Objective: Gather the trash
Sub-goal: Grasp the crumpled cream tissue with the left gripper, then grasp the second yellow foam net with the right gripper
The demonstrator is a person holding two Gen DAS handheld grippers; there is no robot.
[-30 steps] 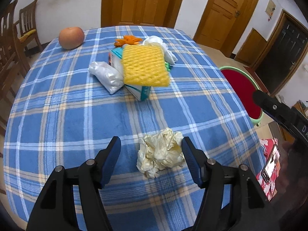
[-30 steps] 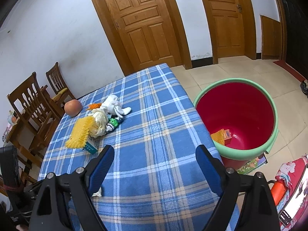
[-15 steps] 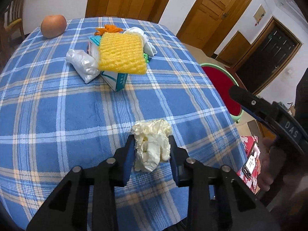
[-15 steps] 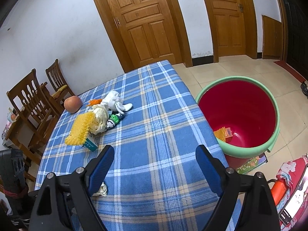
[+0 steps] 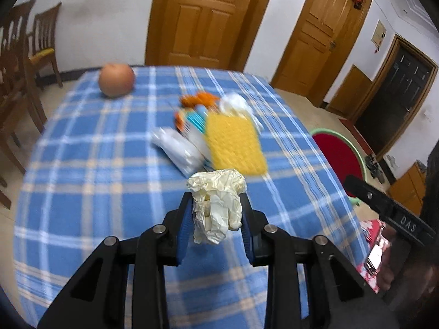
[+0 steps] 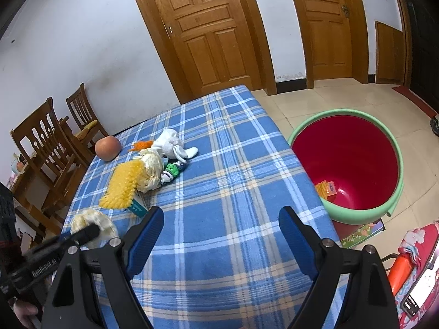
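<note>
Since the earlier frames, the left tongs point(image 5: 216, 216) had shut onto the crumpled cream paper wad point(image 5: 216, 200) and raised it off the blue plaid worktop point(image 5: 96, 164); the right tongs point(image 6: 219, 233) had not shifted.

Findings, left to right:

- Far left corner of the worktop: an apple point(image 5: 116, 79), standing alone, well apart from everything else.
- Middle of the worktop toward the far edge: a heap of remaining litter, comprising a white plastic packet point(image 5: 178, 150), a teal-and-white carton point(image 5: 193, 126), a yellow foam net point(image 5: 233, 145), orange peel point(image 5: 199, 98) and white tissue point(image 5: 236, 104). The items touched or overlapped one another.
- Near edge, left of centre: the left tongs were clamped on the paper wad, both pads pressing its sides, the wad bulging above and hanging below them. It appeared clear of the cloth.
- Near edge, right of centre: the right tongs stood wide apart with nothing between them.
- On the floor beyond the worktop's right edge: a red bin with a green rim point(image 6: 384, 213), already holding an orange wrapper point(image 6: 326, 187).

Assessment: the bin lay to the right of the held wad, past the right edge of the worktop and lower. The right tongs stood between the wad and the bin, so the carry would probably have to pass over or in front of them.
</note>
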